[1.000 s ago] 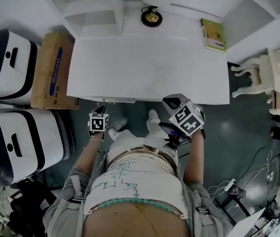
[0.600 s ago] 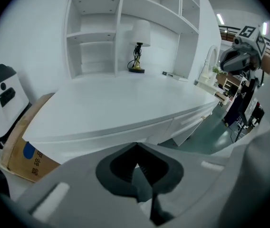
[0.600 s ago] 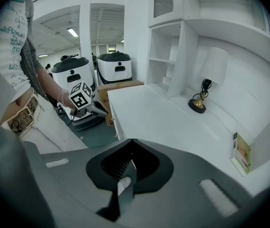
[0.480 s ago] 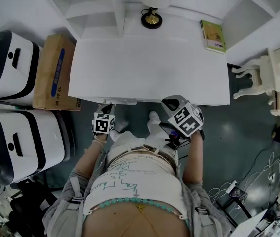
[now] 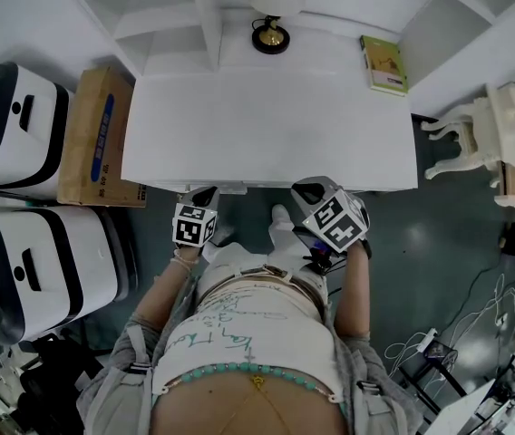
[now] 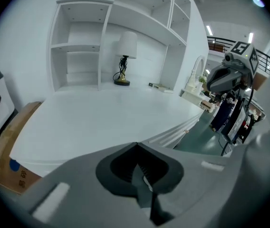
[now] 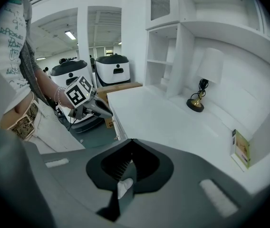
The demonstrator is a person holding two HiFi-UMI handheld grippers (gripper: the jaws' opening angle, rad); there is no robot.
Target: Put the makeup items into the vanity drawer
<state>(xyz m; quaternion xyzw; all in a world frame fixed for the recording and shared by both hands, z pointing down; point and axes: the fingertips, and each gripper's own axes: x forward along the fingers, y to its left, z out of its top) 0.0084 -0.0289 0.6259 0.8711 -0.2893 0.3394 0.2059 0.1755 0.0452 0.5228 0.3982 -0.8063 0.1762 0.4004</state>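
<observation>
Drawer front (image 5: 235,188), a narrow white strip under the front lip of the counter (image 5: 267,116), shut flush as far as the head view tells. Just at its left end, left gripper (image 5: 205,194), jaws pressed together tip to tip with nothing between them, marker cube towards the person's body. Whether touching the strip or only hovering beside it, cannot tell. Near its other side, right gripper (image 5: 308,189), jaws likewise closed and empty, tips at the counter's front edge, cube tilted up.

Seen from the left gripper view: closed tips low in the picture, broad white counter top beyond, right gripper off to the right above a grey-green floor (image 6: 206,139). Seen from the right gripper view: closed tips again, left gripper held out at the counter's near corner, a bracelet on the wrist behind it.

At the back of the counter, a lamp (image 5: 269,36) with a dark round foot and pale shade, upright against the white shelving (image 5: 162,7). Well apart to the right, a green-covered book (image 5: 383,64) lying flat by the back edge. Left of the counter, a cardboard box (image 5: 94,134) on the floor, with two white-and-black machines (image 5: 13,125) beside it. To the right, a carved white stool (image 5: 461,143).
</observation>
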